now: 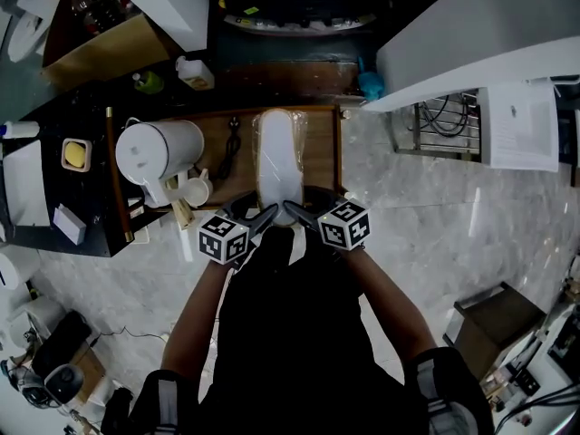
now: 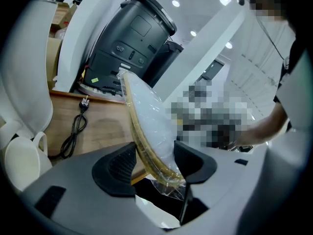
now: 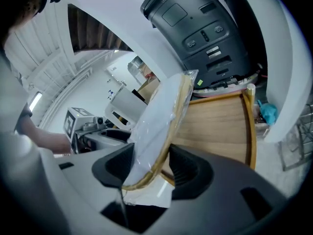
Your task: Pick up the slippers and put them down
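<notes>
A pair of white slippers (image 1: 279,157) sealed in clear plastic, with a tan sole edge, lies lengthwise over the wooden tray (image 1: 322,152). Both grippers hold its near end. My left gripper (image 1: 268,214) grips from the left and my right gripper (image 1: 292,208) from the right. In the left gripper view the slippers (image 2: 146,116) stand on edge between the dark pads of the left gripper (image 2: 154,153), which press on sole and plastic. The right gripper view shows the same pack (image 3: 161,116) pinched in the right gripper (image 3: 151,163).
A white kettle (image 1: 159,152), a white cup (image 1: 195,188) and a black power cord (image 1: 231,148) share the tray's left part. A dark machine (image 2: 132,38) stands behind the tray. A black counter with small items runs along the left, and marble floor lies to the right.
</notes>
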A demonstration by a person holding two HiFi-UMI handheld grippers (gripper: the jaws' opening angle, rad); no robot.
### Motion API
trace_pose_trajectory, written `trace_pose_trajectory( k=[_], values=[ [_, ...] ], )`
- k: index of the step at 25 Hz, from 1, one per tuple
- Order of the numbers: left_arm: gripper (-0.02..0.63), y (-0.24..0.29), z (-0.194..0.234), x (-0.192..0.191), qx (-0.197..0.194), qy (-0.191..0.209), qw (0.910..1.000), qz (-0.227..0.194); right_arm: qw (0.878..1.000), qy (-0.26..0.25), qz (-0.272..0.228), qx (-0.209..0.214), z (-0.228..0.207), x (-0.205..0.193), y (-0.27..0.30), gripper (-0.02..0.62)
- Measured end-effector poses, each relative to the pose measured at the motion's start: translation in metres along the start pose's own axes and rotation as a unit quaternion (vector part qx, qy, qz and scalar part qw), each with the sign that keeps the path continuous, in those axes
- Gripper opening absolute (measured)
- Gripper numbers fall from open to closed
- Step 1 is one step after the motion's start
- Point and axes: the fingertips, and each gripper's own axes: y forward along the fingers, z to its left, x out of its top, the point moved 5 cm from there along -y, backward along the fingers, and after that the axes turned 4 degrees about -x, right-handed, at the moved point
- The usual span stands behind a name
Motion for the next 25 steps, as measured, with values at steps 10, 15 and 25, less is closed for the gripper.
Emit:
trace_pose_trajectory(
  k=[10, 15, 25],
  values=[
    [0.247, 0.019, 0.032, -0.020, 0.015, -0.012, 0.9993, 0.032, 0.999, 0.011, 0.033, 0.005, -0.023, -0.017, 0.034, 0.224],
    [0.247, 0.029, 0.044, -0.025, 0.020, -0.017, 0.9986, 0.047, 0.999, 0.014, 0.048, -0.001, -0.034, -0.022, 0.045, 0.224],
    [0.247, 0.044, 0.059, -0.044, 0.034, -0.025, 0.9955, 0.085, 0.996, 0.010, 0.085, -0.012, -0.049, -0.041, 0.063, 0.224]
  ],
)
